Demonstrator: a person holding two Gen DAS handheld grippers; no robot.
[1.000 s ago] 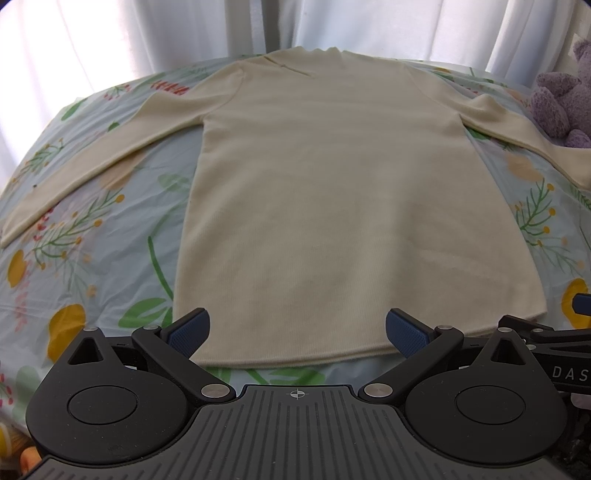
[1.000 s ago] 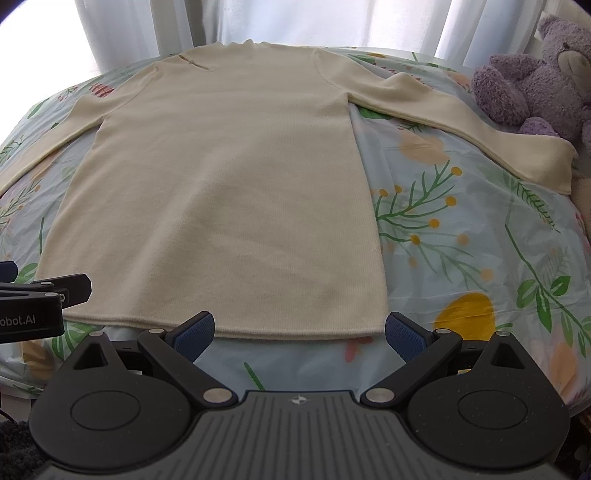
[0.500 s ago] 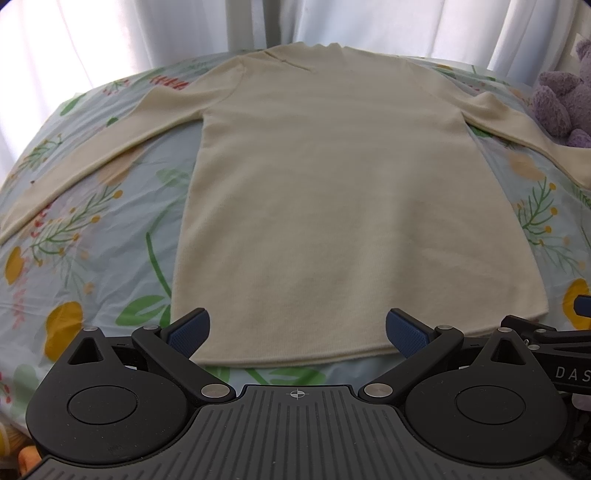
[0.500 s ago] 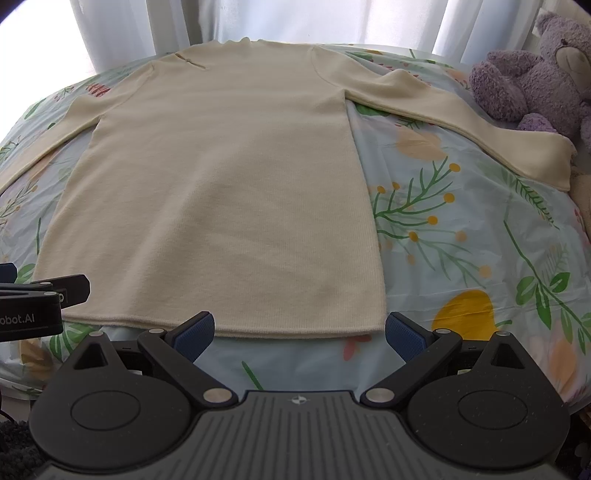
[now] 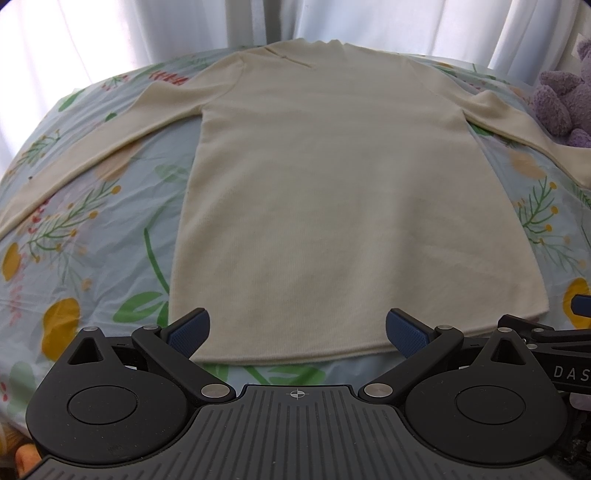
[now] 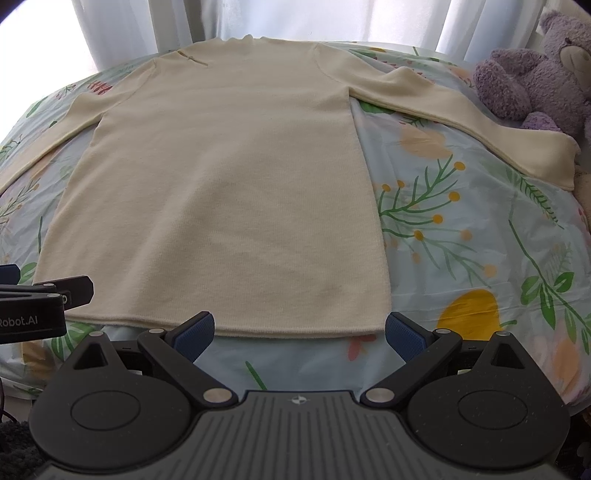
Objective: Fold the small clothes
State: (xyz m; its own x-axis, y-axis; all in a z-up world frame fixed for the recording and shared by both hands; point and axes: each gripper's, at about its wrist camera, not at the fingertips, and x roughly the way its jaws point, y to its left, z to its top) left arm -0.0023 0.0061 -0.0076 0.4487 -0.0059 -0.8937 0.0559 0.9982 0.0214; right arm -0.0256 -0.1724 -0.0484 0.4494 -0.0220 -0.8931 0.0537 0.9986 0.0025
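Covering the whole work surface is a pale blue bedsheet [image 5: 92, 229] printed with green sprigs, yellow blobs and small red leaves, lightly creased, and behind it white curtains [image 6: 332, 18] hang in folds with daylight glowing through them. A cream sweater [image 5: 343, 192] lies flat on the sheet, front side down or up cannot be told, its neck toward the curtains and its hem toward the cameras; both sleeves are spread outward, the left one [image 5: 74, 147] running long and straight toward the sheet's left edge, the right one [image 6: 480, 122] angling out toward a purple teddy bear [image 6: 543, 74] that sits at the sheet's right edge, with the cuff ending just beside the bear. A short slit or seam shows near the sweater's left shoulder. No box, basket or other container appears near the sweater. The left gripper [image 5: 297, 330] hovers at the sweater's hem, near its left corner, fingers spread wide and holding nothing, the blue pads [image 5: 188, 332] over the hem's edge. The right gripper [image 6: 299, 332] sits at the hem's right corner, likewise spread wide and empty, one pad over the hem and the other over bare sheet beside the sweater.
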